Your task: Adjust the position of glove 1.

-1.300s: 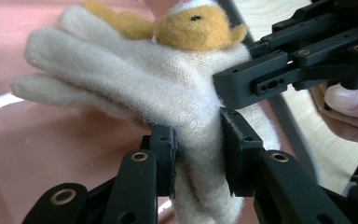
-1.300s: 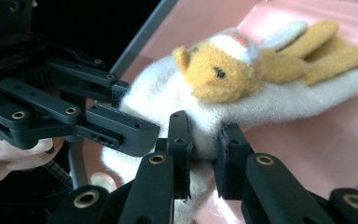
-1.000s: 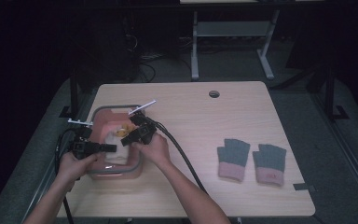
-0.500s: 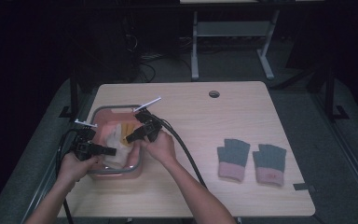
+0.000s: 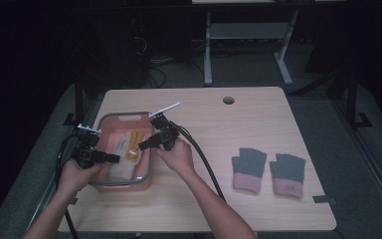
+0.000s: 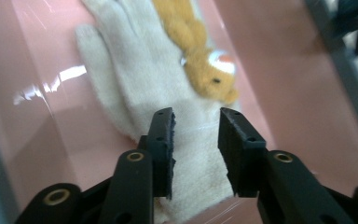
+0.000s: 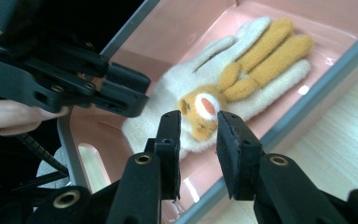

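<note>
Hands hold both grippers over pink bin (image 5: 110,119); left gripper (image 6: 196,140) and right gripper (image 7: 198,140) narrow, empty, above cream glove (image 6: 135,79).

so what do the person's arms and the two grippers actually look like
Both forearms are bare, with no sleeves or gloves showing. Each hand holds a black two-jaw gripper: the left gripper and the right gripper. Their jaws are flat black blocks with rough pads, on black links with brass-coloured rivets. A thick black cable trails from the right one, another loops off the left, and a thin white rod sticks out from each.
</note>
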### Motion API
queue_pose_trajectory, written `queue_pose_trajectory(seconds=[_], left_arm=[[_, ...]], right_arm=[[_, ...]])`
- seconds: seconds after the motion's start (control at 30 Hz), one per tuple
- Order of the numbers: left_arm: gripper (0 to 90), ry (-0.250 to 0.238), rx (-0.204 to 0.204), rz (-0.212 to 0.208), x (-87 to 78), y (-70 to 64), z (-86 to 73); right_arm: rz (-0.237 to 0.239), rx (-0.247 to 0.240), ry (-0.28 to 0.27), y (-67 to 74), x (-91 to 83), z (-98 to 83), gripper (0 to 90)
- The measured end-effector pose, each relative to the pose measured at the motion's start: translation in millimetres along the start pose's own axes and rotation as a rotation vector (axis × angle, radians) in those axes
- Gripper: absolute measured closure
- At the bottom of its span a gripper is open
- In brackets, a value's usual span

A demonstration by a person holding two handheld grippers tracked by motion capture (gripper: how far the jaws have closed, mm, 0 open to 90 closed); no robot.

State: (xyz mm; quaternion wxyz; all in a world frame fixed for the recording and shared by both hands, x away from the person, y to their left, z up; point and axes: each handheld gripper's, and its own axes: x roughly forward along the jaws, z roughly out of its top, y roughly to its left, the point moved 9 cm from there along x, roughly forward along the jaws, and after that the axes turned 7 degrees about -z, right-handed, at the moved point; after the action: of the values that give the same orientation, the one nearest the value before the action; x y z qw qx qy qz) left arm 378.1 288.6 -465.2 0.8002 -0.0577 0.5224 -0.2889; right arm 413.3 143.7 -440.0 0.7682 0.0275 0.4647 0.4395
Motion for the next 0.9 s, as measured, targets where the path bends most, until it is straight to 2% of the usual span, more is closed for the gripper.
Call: queue_pose_trajectory(seconds=[0.07, 0.1, 0.2, 0.23, 0.4, 0.6, 0.63, 0.9], left_arm=[[67.2, 0.022, 0.002, 0.028, 6.3, 0.1, -0.6], [67.2, 0.051, 0.015, 0.048, 8.4, 1.4, -1.9], [67.2, 0.099, 0.037, 0.098, 13.8, 2.8, -2.8], [66.5, 0.104, 0.042, 0.102, 14.4, 2.6, -2.6], [63.2, 0.069, 0.045, 0.099, 9.3, -0.2, 2.4], [58.8, 0.005, 0.044, 0.058, -1.7, -8.9, 9.6], [57.7, 0.006, 0.06, 0.054, -4.1, -10.2, 10.5], [48.9, -0.058, 0.096, 0.007, -8.6, -31.3, 20.9]], right_arm=[[-0.003, -0.004, -0.003, -1.9, -2.5, -0.6, 69.9], [-0.004, 0.0, -0.006, -2.8, -4.3, -0.8, 69.8], [-0.006, -0.001, -0.01, -5.2, -7.9, -2.0, 69.4], [-0.005, 0.001, -0.013, -5.8, -9.2, -2.5, 69.4], [-0.003, 0.004, -0.02, -7.4, -13.4, -4.2, 68.9], [0.002, 0.002, -0.039, -9.4, -24.9, -4.9, 68.4], [-0.001, 0.0, -0.044, -10.2, -26.6, -4.8, 68.1], [-0.025, -0.001, -0.059, -20.1, -42.1, -9.0, 65.2]])
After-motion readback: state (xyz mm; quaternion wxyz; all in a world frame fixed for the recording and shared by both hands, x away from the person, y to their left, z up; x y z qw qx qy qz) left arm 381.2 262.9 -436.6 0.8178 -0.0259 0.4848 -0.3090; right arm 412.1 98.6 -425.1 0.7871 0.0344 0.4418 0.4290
